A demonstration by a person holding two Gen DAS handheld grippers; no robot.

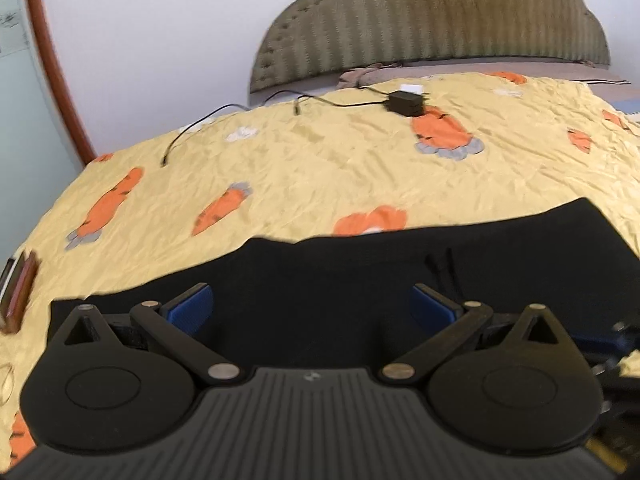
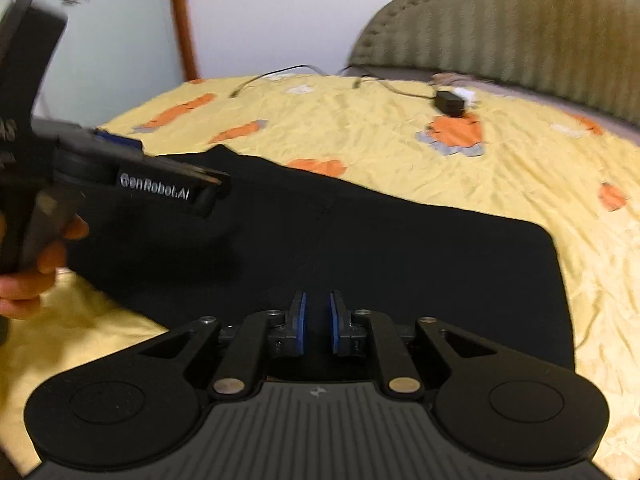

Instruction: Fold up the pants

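Black pants (image 1: 360, 276) lie flat on the yellow carrot-print bedspread (image 1: 320, 160), folded into a broad dark slab (image 2: 380, 248) with a rounded far right corner. My left gripper (image 1: 312, 306) hovers over their near edge with its blue pads (image 1: 192, 308) spread wide and nothing between them. In the right wrist view the left gripper (image 2: 210, 190) shows from the side, held by a hand (image 2: 44, 256) over the left part of the pants. My right gripper (image 2: 318, 322) sits low over the pants' near middle, its blue pads (image 2: 302, 320) a narrow gap apart, with no cloth visibly pinched.
A black power adapter (image 1: 404, 102) with its cable (image 1: 192, 128) lies far back on the bedspread (image 2: 400, 140), near the padded olive headboard (image 1: 440, 20). A wooden-edged object (image 1: 18, 292) rests at the bed's left edge. A door frame (image 1: 52, 60) stands beyond the left side.
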